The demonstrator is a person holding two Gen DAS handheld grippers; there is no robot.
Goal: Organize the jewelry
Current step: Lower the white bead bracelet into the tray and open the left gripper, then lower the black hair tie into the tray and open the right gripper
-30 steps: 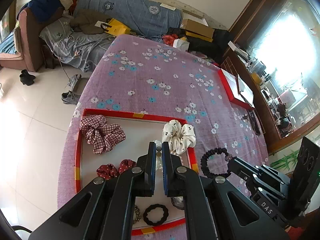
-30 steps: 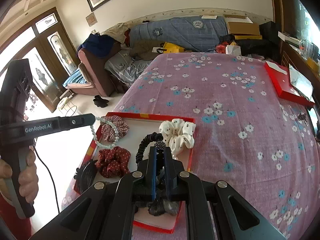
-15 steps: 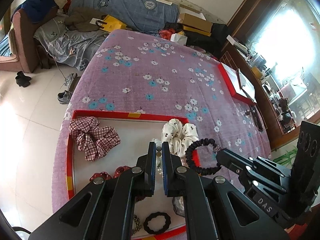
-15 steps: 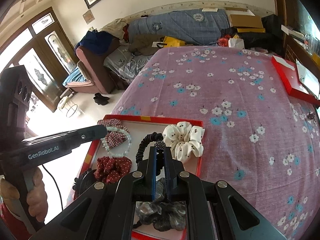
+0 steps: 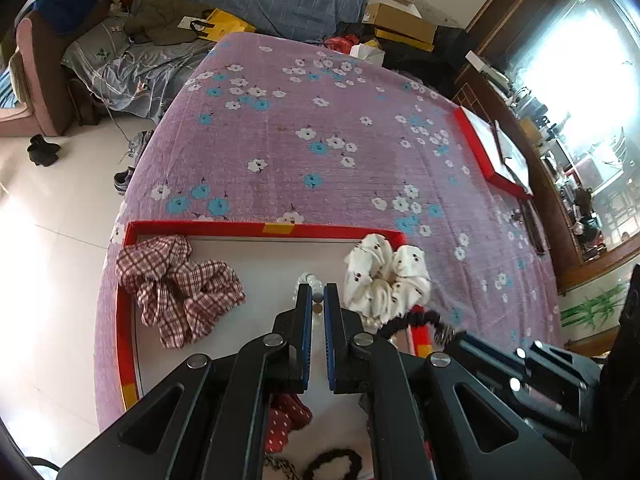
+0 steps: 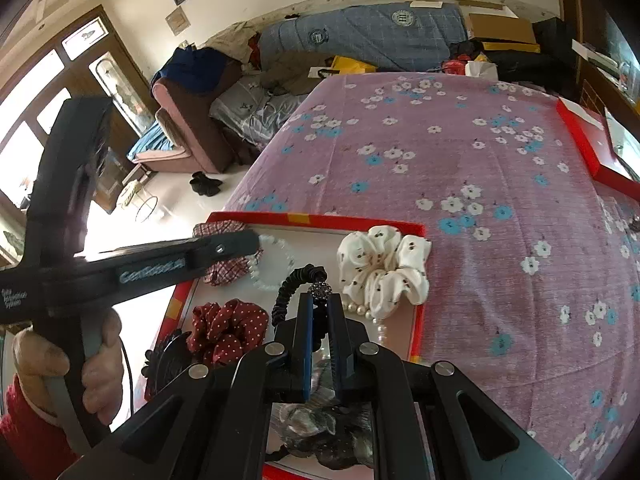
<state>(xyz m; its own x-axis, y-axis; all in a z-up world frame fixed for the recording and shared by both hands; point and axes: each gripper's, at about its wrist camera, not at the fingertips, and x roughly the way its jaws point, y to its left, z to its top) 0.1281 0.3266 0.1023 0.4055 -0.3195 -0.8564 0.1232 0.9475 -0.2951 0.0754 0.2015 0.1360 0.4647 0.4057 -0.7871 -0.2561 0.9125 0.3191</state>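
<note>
On the floral purple tablecloth point(image 6: 500, 184), a red-rimmed tray point(image 5: 208, 229) is seen. A clear bead bracelet point(image 6: 272, 264) is clenched by the left gripper point(image 5: 317, 304) — "GenRobot" blurred. A black beaded hair tie point(image 6: 298, 288) is clamped by the right gripper point(image 6: 320, 304), its loop upright.

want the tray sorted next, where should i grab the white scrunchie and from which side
Grip one puffy fold of the white scrunchie from above, on its near-left side over the red tray. It lies flat, ruffles standing up, so jaws can pinch a fold. Its far-right part overlaps the tray rim, making that side awkward.
</note>
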